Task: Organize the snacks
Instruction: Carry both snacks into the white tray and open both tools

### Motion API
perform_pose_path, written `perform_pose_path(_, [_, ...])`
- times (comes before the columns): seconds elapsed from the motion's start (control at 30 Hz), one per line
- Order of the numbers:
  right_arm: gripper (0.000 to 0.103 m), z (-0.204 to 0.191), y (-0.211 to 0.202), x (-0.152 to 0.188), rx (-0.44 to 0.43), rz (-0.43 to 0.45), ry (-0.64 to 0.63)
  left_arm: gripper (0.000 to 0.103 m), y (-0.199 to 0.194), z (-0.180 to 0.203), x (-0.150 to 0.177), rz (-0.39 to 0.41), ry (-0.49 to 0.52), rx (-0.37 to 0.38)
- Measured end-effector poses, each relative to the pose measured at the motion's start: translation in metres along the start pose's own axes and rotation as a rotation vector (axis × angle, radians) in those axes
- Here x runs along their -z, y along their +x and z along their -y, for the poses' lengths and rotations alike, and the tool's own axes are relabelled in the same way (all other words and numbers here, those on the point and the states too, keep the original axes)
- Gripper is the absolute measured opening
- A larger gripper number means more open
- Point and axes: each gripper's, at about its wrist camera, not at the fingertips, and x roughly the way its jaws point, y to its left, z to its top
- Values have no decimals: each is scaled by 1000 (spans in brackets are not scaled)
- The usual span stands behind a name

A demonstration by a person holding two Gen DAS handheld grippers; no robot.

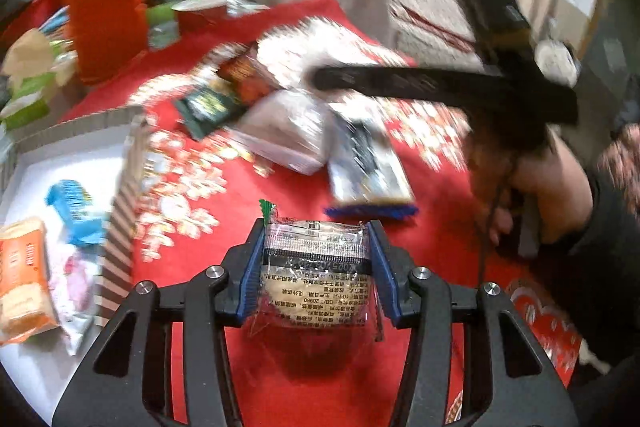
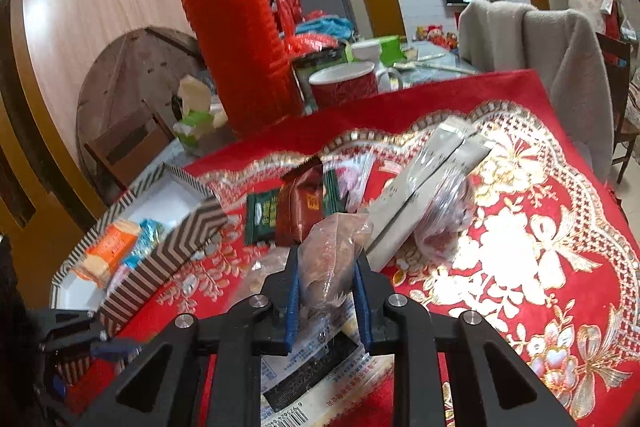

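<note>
The left gripper (image 1: pixel 316 263) is clamped on a clear-wrapped round cake (image 1: pixel 316 279), blue pads pressing both sides of the wrapper, held above the red embroidered tablecloth (image 1: pixel 248 39). Its back label carries mirrored Chinese print in which "GB/T 20980" can be read (the rest is too small to make out). The right gripper (image 2: pixel 326 287) is clamped on a brownish snack in clear plastic (image 2: pixel 330 259), raised over a flat printed packet (image 2: pixel 316 359) that shows a barcode beginning "6 97562".

At ten o'clock from the right gripper sits the chevron-striped box (image 2: pixel 192 227), holding an orange wafer pack (image 2: pixel 108 253) and a blue-wrapped sweet (image 2: pixel 144 239); the orange pack's lettering is blurred. At twelve o'clock lie a dark red sachet (image 2: pixel 302 205) and a green sachet (image 2: pixel 262 213), side by side, their print unreadable. A white pouch (image 2: pixel 424 187) lies tilted at one o'clock, close to the gripped snack.

Beyond the cloth stand a red thermos (image 2: pixel 236 47) and a red mug (image 2: pixel 346 85). In the left wrist view the right-hand tool crosses at two o'clock, motion-blurred.
</note>
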Motion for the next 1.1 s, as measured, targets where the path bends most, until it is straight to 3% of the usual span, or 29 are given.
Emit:
perform_pose_path(0.2, [22, 1, -13, -3, -23, 69, 13, 48, -40, -30, -10, 151, -132, -19])
perform_pose_path(0.43, [22, -6, -23, -4, -35, 122, -6, 48, -47, -47, -14, 170, -182, -33])
perform_pose_path(0.7, [22, -15, -44, -4, -34, 219, -26, 48, -60, -64, -15, 252, -252, -66])
perform_pose_path(0.97, [22, -23, -43, -9, -46, 228, -35, 48, -87, -107, -6, 359, -427, -136])
perform_pose_path(1.1, [22, -36, -43, -11, -61, 235, -51, 48, -95, -127, 1, 375, -510, -173])
